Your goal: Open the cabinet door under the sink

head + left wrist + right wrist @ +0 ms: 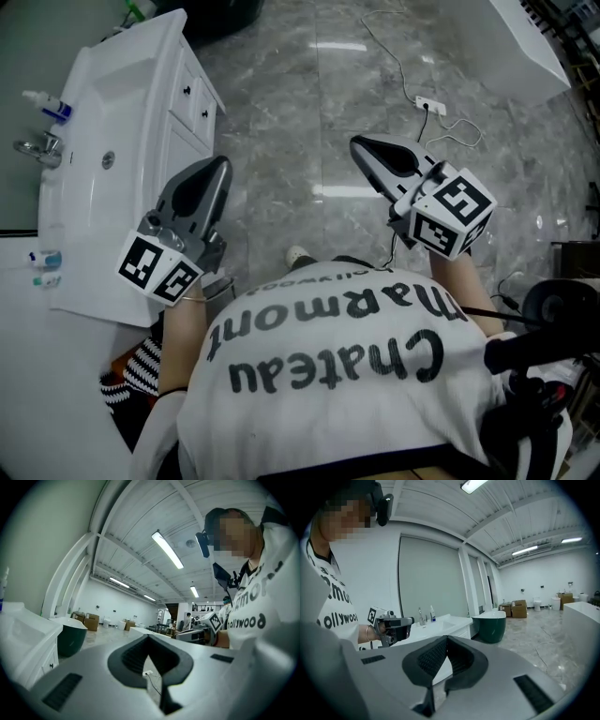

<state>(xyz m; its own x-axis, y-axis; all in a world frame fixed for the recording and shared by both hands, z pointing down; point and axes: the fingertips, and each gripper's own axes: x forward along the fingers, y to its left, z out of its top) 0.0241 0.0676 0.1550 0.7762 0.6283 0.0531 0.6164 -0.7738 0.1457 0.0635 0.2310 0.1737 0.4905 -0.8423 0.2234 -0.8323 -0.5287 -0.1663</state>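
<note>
The white vanity with its sink stands at the left in the head view; its cabinet front with small black knobs faces the marble floor, doors closed. My left gripper is shut and empty, hovering just beside the cabinet front, apart from it. My right gripper is also shut and empty, out over the floor to the right. In the left gripper view the closed left gripper points past the vanity. The right gripper view shows the closed right gripper, the vanity and the left gripper.
A faucet and small bottles sit on the vanity top. A power strip with a cable lies on the floor. A white bathtub is at the top right. A dark green tub stands beyond the vanity.
</note>
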